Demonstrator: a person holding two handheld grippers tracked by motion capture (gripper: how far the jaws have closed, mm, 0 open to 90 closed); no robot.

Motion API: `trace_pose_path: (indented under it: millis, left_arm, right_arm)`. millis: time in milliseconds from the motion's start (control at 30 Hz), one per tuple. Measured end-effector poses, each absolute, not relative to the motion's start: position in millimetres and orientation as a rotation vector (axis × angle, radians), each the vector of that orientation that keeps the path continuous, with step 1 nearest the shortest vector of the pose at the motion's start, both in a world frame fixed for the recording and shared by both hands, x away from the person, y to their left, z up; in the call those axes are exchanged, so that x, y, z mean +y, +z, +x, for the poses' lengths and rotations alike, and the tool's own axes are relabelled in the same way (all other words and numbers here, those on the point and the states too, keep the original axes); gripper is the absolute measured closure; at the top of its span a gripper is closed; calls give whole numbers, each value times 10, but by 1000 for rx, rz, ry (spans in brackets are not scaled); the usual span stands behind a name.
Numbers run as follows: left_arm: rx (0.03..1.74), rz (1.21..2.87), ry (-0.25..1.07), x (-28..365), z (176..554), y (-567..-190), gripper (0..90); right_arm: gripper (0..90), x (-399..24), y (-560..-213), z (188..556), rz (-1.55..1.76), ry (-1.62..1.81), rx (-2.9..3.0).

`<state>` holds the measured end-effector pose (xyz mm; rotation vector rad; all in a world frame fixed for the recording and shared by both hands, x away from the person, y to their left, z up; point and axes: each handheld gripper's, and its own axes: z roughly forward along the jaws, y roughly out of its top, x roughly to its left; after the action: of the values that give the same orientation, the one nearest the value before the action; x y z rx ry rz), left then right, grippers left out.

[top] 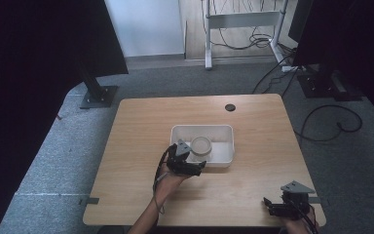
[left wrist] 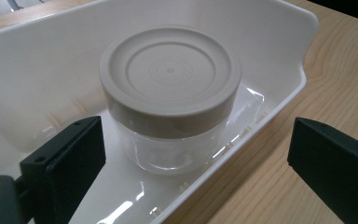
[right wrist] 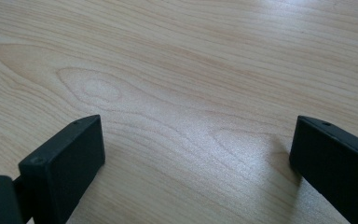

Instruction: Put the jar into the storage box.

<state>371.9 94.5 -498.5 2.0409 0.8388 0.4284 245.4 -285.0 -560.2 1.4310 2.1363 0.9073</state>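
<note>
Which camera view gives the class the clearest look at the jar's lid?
The left gripper view: the lid sits close, its moulded rings clear, closing the clear jar in the white tray, with the left gripper open before it. The high view shows it as a small pale disc. The right gripper view faces bare table.

A clear jar with a beige screw lid stands upright, closed, in the left part of a white rectangular tray mid-surface.
</note>
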Motion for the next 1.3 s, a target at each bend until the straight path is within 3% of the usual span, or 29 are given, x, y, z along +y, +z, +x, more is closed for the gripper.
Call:
trace_pose_path:
  millis: [1300]
  left_arm:
    - [784, 2020, 394, 1391, 3507, -4883, 56]
  right_arm:
    - [28, -2849, -5603, 2454, 1429, 909, 2137]
